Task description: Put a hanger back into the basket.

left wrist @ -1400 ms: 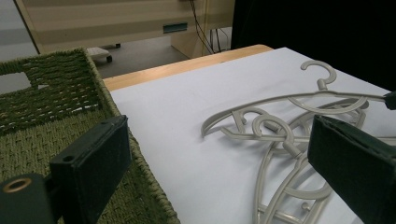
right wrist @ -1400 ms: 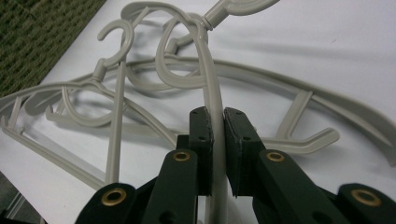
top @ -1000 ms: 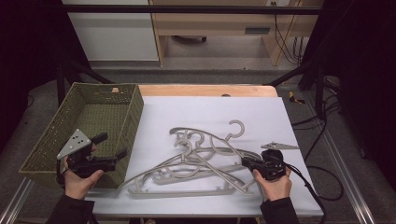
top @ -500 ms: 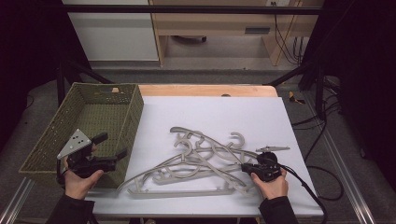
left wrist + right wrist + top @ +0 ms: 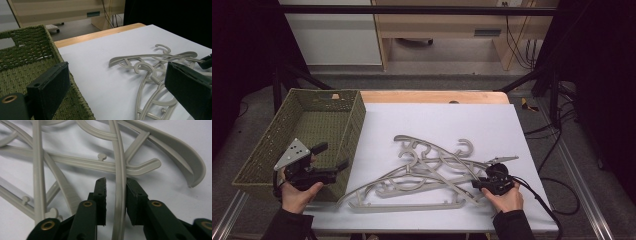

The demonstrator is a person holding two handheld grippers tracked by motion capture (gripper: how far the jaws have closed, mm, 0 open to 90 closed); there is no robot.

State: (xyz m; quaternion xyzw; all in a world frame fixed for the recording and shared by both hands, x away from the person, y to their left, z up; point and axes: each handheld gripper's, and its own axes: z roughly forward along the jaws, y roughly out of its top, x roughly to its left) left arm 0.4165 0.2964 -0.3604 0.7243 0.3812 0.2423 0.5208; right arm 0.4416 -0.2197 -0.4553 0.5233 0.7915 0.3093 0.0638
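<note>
1. The step in hand looks like the release of a hanger (image 5: 119, 195) onto the pile of grey hangers (image 5: 427, 172) lying tangled on the counter (image 5: 437, 120). The right tongs (image 5: 116, 195) sit low at the pile's right end, by the counter's near edge.
2. In the right gripper view, one thin arm of that hanger runs between the two pads. The jaws have just been opening; a gap shows on each side of the bar, so they stand slightly apart and no longer pinch it.
3. The left tongs (image 5: 324, 160) hang wide apart with nothing between them, over the near right corner of the green woven basket (image 5: 262, 160), which is bare inside.
4. Next move, as I judge it: lift the right tongs clear of the bar without hooking a neighbouring arm, or close again on one hanger alone. The arms and hooks interlock, so a pull may drag others along.
5. A white sheet covers the counter; a strip of bare wood shows along its far edge.
6. Behind it stand pale wooden furniture, a white cabinet, black frame struts and loose cables on a grey floor.
</note>
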